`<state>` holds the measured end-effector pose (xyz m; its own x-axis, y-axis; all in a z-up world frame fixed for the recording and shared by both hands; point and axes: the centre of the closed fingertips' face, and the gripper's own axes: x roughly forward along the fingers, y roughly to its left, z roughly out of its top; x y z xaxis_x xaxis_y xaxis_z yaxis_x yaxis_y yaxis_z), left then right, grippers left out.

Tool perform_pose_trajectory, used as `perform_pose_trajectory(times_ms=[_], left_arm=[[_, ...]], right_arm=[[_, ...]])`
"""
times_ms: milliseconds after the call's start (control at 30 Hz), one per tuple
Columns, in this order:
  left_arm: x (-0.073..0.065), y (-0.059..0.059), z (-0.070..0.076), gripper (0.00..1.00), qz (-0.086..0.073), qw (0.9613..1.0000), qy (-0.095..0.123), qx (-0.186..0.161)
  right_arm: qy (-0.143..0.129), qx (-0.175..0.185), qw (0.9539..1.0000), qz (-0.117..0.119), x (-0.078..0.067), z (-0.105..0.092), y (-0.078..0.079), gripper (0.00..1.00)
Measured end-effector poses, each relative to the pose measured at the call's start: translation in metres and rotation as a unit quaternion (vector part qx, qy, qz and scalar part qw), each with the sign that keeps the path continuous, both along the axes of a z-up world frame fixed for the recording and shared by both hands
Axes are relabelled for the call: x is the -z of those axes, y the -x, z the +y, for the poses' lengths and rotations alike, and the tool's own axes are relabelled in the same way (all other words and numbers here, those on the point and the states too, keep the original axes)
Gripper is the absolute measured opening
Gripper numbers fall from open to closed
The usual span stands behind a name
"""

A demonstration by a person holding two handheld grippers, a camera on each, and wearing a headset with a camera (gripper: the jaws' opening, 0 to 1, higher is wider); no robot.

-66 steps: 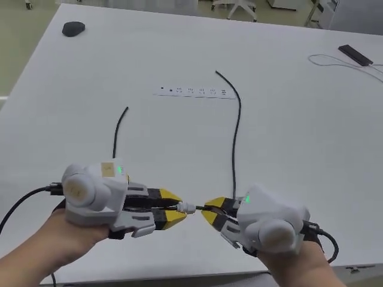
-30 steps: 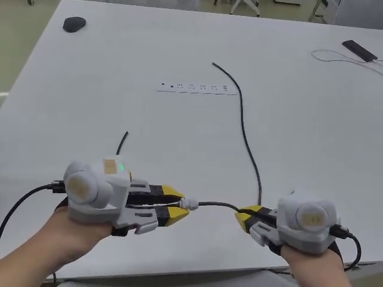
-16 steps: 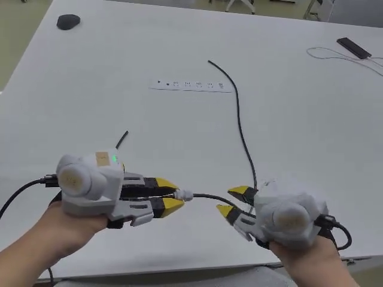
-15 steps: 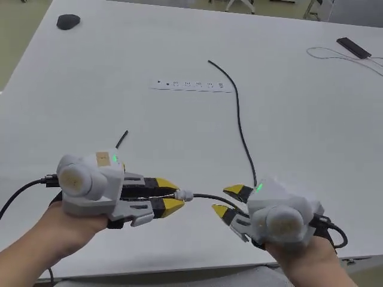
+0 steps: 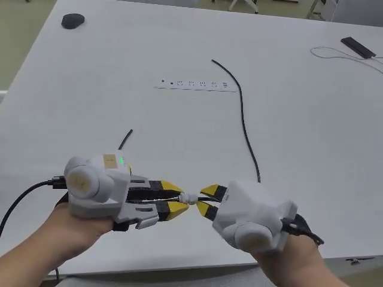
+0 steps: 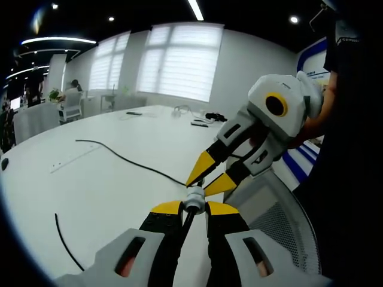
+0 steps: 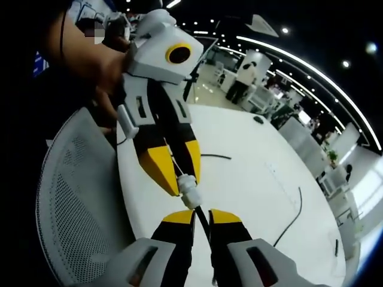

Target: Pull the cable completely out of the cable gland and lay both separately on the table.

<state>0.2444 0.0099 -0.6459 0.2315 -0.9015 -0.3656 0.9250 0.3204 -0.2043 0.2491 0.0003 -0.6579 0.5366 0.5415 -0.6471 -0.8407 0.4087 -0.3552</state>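
Observation:
My left gripper [image 5: 179, 200] is shut on a small white cable gland [image 5: 190, 198], held just above the table's near edge. A thin black cable [image 5: 242, 119] leaves the gland, passes between the jaws of my right gripper [image 5: 208, 201], then curves away across the table. Its short tail [image 5: 125, 139] lies behind the left gripper. In the right gripper view the cable [image 7: 204, 224] runs between slightly parted yellow tips, with the gland [image 7: 188, 190] right in front. The left gripper view has the gland [image 6: 193, 199] at its own tips and the right gripper [image 6: 198, 186] close against it.
A white power strip [image 5: 194, 84] lies mid-table. A black mouse [image 5: 72, 20] sits at the far left; a dark flat device [image 5: 354, 44] with a thin white lead [image 5: 332, 58] sits at the far right. A mesh chair [image 7: 72, 203] stands below the table's near edge.
The right gripper pulled rightward along the cable, opened, and has come back left until it nearly touches the gland. The tail behind the left gripper has grown shorter. The left gripper stayed put.

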Motion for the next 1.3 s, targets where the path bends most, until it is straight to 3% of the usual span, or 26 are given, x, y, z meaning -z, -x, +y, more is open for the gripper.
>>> perform_pose_trajectory(times_ms=[100, 333, 633, 900, 1133, 1300], left_arm=[[0.002, 0.001, 0.001, 0.15, 0.003, 1.0, -0.003, 0.0], [0.004, 0.004, 0.001, 0.15, 0.004, 1.0, -0.005, 0.002], [0.002, 0.002, -0.002, 0.15, 0.0, 1.0, -0.003, -0.001], [0.0, -0.005, -0.001, 0.15, -0.004, 1.0, -0.007, -0.005], [-0.001, -0.007, 0.001, 0.15, -0.003, 0.9999, -0.005, -0.01], [-0.002, -0.007, 0.0, 0.15, 0.0, 0.9999, 0.0, -0.013]], right_arm=[[0.014, -0.01, 0.9998, -0.014, 0.001, 0.001, 0.002, 0.03], [0.01, -0.001, 1.0, 0.0, 0.004, 0.0, 0.005, 0.01], [-0.019, 0.035, 0.9988, 0.028, 0.003, -0.01, -0.001, 0.01], [-0.046, 0.077, 0.9946, 0.051, 0.01, -0.026, -0.009, 0.0], [-0.068, 0.131, 0.986, 0.078, 0.025, -0.053, -0.015, 0.0], [-0.091, 0.175, 0.9746, 0.106, 0.04, -0.072, -0.017, 0.0]])
